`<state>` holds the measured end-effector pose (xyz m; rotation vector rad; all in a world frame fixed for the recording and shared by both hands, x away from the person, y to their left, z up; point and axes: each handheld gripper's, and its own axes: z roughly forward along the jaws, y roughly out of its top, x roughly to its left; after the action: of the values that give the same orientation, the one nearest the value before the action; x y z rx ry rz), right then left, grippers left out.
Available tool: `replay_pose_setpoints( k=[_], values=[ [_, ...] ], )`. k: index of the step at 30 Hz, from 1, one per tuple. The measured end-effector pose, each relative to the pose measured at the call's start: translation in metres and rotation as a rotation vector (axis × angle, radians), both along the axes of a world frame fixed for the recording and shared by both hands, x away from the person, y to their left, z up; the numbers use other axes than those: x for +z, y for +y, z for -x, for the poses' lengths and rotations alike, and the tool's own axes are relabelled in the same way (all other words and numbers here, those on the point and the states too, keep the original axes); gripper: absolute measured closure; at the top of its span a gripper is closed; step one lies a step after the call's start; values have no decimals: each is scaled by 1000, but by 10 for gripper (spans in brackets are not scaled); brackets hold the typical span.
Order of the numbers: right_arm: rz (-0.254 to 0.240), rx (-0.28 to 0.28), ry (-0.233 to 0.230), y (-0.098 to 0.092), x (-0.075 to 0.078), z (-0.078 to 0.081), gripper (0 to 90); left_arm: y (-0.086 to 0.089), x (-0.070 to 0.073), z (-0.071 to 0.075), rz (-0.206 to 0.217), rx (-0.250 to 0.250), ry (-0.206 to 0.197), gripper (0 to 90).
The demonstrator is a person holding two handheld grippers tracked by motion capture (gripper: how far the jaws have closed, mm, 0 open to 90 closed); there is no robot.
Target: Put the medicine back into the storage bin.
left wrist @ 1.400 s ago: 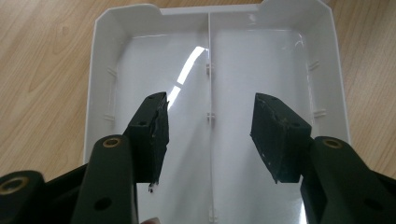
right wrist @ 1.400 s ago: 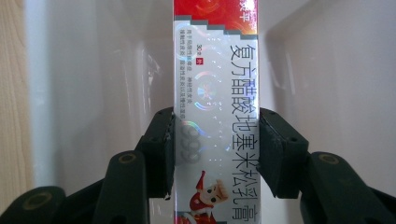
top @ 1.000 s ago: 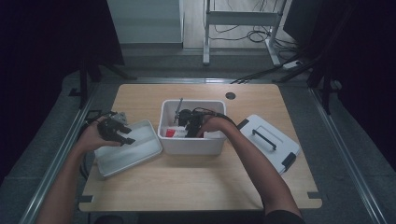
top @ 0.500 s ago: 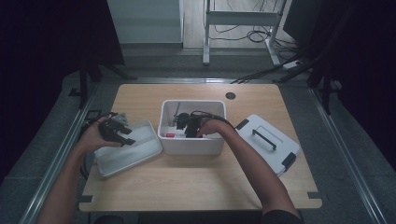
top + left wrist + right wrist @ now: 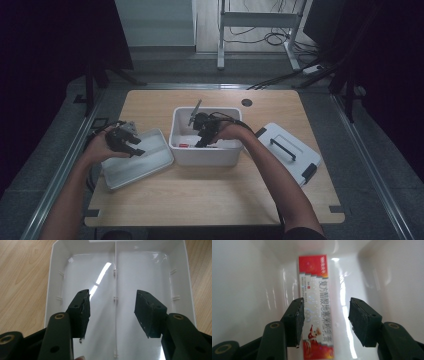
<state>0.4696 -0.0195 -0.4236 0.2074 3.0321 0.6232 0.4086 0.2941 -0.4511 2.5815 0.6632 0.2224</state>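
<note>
Red box point(image 5: 315, 307) flat in bin point(image 5: 205, 155); walls close, lid point(image 5: 292, 152) nearby.

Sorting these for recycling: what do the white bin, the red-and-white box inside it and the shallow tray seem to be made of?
White bin: looks like glossy moulded plastic, with bright glare streaks on its walls. Red-and-white box: probably printed cardboard with a shiny coating, flat faces and sharp edges. Shallow tray: likewise glossy white plastic, with moulded ribs and a centre divider.

Red-and-white carton point(image 5: 317, 307) flat in white bin point(image 5: 244, 290), fingers point(image 5: 295, 320) just opening
</note>
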Motion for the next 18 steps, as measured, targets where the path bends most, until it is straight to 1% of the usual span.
replay_pose_setpoints(
  k=[1,2,3,5,6,7,8,10,11,13,18],
  values=[
    [0,0,0,0,0,0,453,0,0,0,0,0,0,464],
    [-20,-9,-5,-3,6,1,453,0,0,0,0,1,1,464],
    [-52,-25,-21,-11,19,4,453,0,-1,0,1,4,0,463],
    [-88,-30,-37,-18,31,9,453,0,-1,0,6,4,2,465],
    [-109,-34,-40,-22,36,12,451,0,-1,0,9,4,3,466],
    [-109,-34,-40,-22,36,12,451,0,-1,0,9,4,3,466],
    [-146,-39,-53,-30,46,19,449,0,-1,0,9,4,3,466],
    [-179,-40,-60,-38,55,27,449,0,-2,1,9,11,6,465],
    [-196,-37,-67,-41,59,32,449,0,-2,1,6,10,8,464],
    [-224,-35,-63,-48,64,42,449,-1,-2,0,-2,11,9,462],
    [-259,-23,-79,-65,70,64,444,-2,-2,0,-9,18,14,461]
  ],
)
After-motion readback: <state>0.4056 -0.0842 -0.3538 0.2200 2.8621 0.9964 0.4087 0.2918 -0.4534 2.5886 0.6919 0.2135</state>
